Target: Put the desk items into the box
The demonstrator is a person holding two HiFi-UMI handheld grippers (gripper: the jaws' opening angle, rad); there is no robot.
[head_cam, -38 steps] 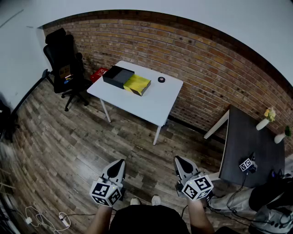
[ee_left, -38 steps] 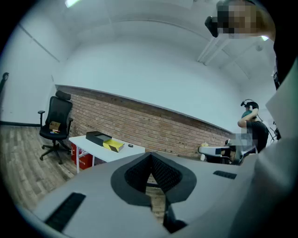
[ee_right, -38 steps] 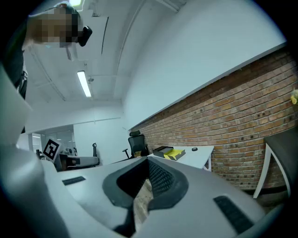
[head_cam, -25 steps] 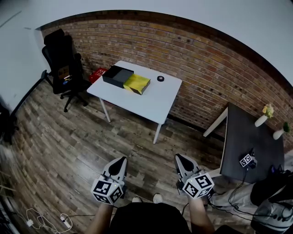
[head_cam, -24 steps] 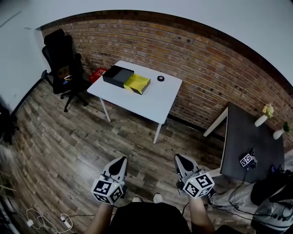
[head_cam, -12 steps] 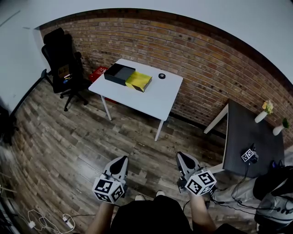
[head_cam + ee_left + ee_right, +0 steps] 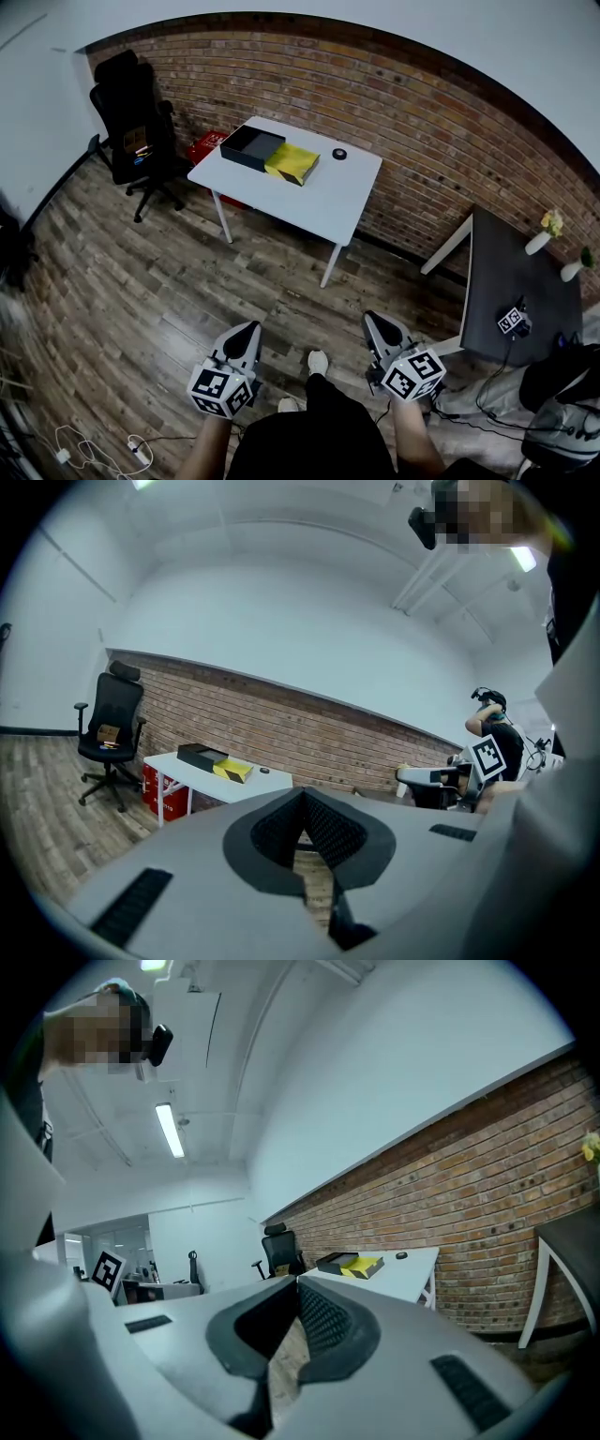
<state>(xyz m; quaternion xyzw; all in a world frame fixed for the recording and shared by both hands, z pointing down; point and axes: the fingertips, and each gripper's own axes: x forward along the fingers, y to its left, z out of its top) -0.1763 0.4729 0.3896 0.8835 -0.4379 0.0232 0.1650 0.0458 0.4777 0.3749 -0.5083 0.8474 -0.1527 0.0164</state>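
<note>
Left gripper (image 7: 246, 336): held low in front of the person, above the wood floor (image 7: 141, 281); points toward the white table (image 7: 323, 202), well apart from it.
Left jaws: the left gripper view shows the tips pressed together. They grip nothing, and only floor shows through the slot behind the tips.
Right gripper (image 7: 375, 328): beside the left one at about the same height, also aimed toward the table and well apart from it.
Right jaws: fully closed, tip to tip, in the right gripper view. They clamp nothing; floorboards show through the slot below the tips.
Contact: neither gripper touches any desk item.
Box (image 7: 251, 147): black, shallow, open-topped; sits on the table's left end, the end nearest the office chair (image 7: 131, 112).
Yellow item (image 7: 292, 164): flat, yellow on top with dark sides; lies on the table against the box's right side, apparently touching it.
Round item (image 7: 338, 154): small and black; on the table to the right of the yellow item, apart from it, toward the brick wall (image 7: 394, 112).
Table: white top on thin white legs, its far side close to the wall.
Red crate (image 7: 208, 147): on the floor by the table's left end, partly hidden by the top.
Dark table (image 7: 516, 281): at the right edge; carries two small vases (image 7: 537, 246) and a marker cube (image 7: 512, 321).
Person: one shoe (image 7: 319, 361) on the floor between the two grippers.
</note>
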